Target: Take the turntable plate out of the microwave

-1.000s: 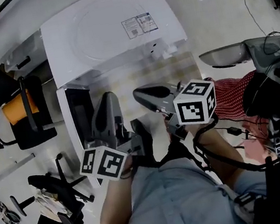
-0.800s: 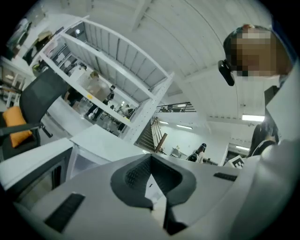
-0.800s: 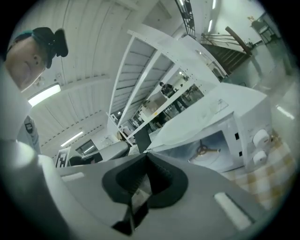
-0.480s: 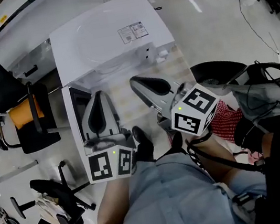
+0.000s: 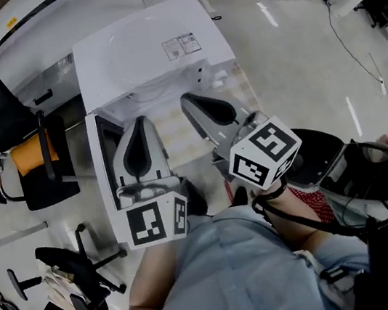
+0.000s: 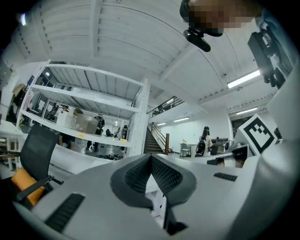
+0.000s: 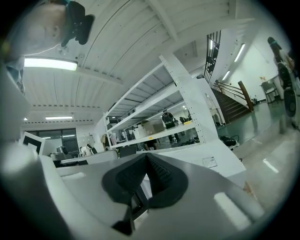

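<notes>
Head view, looking steeply down: we hold the left gripper (image 5: 138, 127) and the right gripper (image 5: 193, 105) side by side in front of the white microwave (image 5: 150, 44). Both point toward it over a pale checkered surface (image 5: 173, 128). Each gripper is clenched on nothing. In the left gripper view and the right gripper view the ribbed pads meet at their tips with no object between them. A dark panel (image 5: 108, 146) at the microwave's left front corner looks to us like its door standing open.

The turntable plate shows in no view. The oven's top hides the cavity from above, and we see no plate on the surface outside, so we cannot say whether it sits inside or somewhere out of frame.

We judge such a plate to be glass: stiff, fairly heavy for its size, slick against rubber pads and quick to chip or shatter if dropped. Its rim is the place to take hold, one gripper on each opposite edge, pinched firmly and kept level.
</notes>
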The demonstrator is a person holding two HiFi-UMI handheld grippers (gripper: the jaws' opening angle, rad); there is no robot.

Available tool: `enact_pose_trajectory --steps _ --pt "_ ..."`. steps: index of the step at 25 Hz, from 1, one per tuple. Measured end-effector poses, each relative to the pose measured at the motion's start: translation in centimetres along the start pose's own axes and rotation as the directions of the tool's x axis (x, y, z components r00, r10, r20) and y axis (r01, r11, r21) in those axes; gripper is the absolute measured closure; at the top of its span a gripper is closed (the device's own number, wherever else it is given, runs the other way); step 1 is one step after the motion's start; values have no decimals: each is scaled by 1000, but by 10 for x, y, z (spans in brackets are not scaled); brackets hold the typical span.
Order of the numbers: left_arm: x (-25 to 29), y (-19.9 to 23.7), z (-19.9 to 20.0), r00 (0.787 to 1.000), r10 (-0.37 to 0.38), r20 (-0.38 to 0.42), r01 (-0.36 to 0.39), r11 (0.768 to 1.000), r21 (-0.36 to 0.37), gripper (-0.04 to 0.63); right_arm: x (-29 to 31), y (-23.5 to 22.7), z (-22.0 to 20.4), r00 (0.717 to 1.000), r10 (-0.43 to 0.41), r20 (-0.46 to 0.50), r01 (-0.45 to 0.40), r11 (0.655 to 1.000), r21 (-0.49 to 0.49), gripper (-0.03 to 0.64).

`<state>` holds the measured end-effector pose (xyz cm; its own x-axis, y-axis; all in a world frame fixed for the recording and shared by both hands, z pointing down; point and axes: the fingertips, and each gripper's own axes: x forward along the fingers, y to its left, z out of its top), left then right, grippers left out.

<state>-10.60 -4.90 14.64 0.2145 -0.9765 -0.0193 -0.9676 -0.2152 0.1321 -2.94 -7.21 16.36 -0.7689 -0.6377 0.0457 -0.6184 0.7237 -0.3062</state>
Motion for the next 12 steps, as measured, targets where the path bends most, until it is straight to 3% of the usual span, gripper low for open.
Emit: enact_pose_trajectory --steps 12 --pt "5 -13 2 1000 -30 -8 30 1000 8 589 -8 -4 12 999 -26 40 28 999 -32 617"
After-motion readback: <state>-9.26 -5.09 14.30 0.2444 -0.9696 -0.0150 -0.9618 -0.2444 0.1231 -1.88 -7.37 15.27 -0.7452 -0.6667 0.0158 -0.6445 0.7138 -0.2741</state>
